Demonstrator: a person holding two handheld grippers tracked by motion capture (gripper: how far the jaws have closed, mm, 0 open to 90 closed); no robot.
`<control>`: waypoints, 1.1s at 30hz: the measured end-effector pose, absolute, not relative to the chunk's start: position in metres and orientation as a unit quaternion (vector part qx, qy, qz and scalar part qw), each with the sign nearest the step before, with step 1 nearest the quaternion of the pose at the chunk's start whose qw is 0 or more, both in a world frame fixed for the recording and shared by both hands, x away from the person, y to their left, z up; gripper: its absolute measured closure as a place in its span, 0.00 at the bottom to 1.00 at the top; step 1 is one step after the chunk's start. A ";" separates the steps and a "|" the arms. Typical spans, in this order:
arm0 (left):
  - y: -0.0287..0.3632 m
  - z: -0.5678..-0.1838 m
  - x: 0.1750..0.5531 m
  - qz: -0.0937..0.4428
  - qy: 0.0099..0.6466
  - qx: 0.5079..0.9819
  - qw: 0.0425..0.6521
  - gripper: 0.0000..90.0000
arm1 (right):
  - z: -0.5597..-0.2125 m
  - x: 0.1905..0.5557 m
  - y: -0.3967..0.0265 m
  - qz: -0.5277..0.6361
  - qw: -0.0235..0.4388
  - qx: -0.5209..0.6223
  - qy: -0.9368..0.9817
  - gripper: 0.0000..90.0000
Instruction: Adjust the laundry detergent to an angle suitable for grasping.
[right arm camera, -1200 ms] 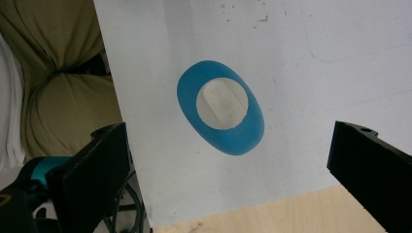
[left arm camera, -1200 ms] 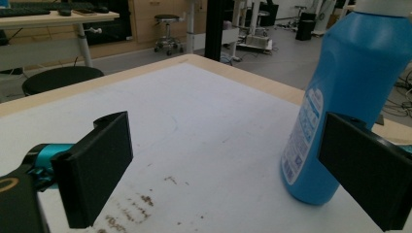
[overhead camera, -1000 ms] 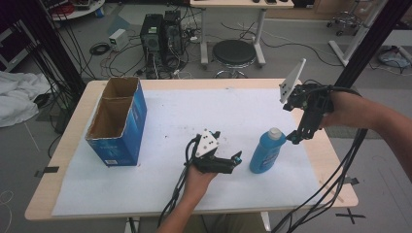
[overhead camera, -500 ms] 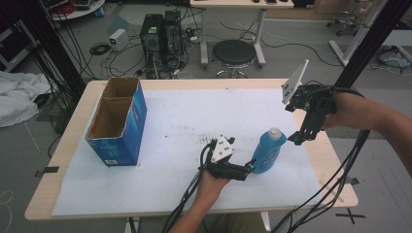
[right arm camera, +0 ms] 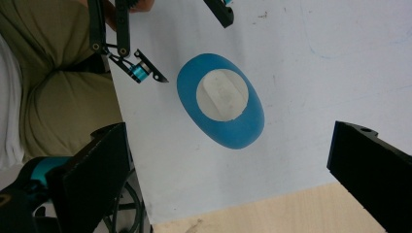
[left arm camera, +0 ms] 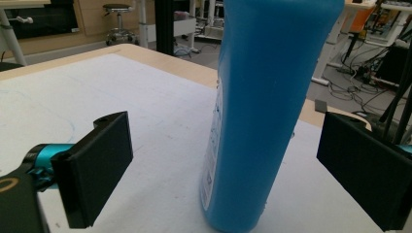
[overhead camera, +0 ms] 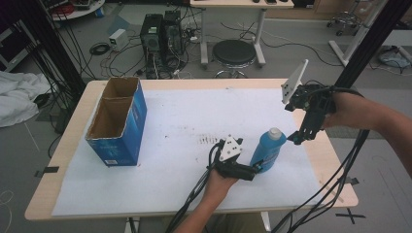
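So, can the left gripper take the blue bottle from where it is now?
Probably yes: the left gripper is open with the upright blue bottle already standing between its jaws, and nothing lies between them.

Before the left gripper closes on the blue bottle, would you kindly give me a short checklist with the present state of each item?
1. Blue bottle stands upright on the white sheet: ok.
2. Left gripper is open, with a jaw on each side of the bottle's lower body: ok.
3. Both jaws are apart from the bottle, nothing caught between them: ok.
4. Right gripper is open beside the white cap and not touching it: ok.
5. Bottle is centred between the left jaws: not ok, the gap looks wider on one side.
6. Cap is fully tightened: cannot tell.
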State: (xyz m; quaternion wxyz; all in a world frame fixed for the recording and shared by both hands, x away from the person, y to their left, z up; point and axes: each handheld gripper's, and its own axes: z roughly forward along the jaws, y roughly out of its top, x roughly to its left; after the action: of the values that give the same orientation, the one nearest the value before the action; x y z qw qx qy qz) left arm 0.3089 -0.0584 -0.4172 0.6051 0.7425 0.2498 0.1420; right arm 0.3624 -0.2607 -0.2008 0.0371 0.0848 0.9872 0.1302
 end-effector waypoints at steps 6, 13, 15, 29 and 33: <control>-0.073 -0.415 0.313 0.132 0.245 0.741 0.611 0.07 | -0.201 0.362 -0.261 0.134 0.037 0.084 0.987 0.01; -0.089 -0.414 0.320 0.135 0.238 0.749 0.603 0.07 | -0.201 0.363 -0.261 0.136 0.039 0.080 0.987 0.01; -0.093 -0.415 0.322 0.134 0.238 0.751 0.601 0.07 | -0.201 0.363 -0.261 0.136 0.038 0.079 0.987 0.01; -0.112 -0.413 0.332 0.133 0.237 0.754 0.597 0.07 | -0.200 0.363 -0.263 0.138 0.039 0.083 0.986 0.01; -0.114 -0.415 0.332 0.135 0.238 0.756 0.595 0.07 | -0.200 0.363 -0.264 0.140 0.040 0.081 0.986 0.01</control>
State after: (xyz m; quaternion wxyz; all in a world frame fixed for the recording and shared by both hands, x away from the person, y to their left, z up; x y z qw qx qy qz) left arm 0.3324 -0.1135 -0.4145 0.5951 0.7557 0.2378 0.1352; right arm 0.3629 -0.2638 -0.1999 0.0397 0.0812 0.9861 0.1396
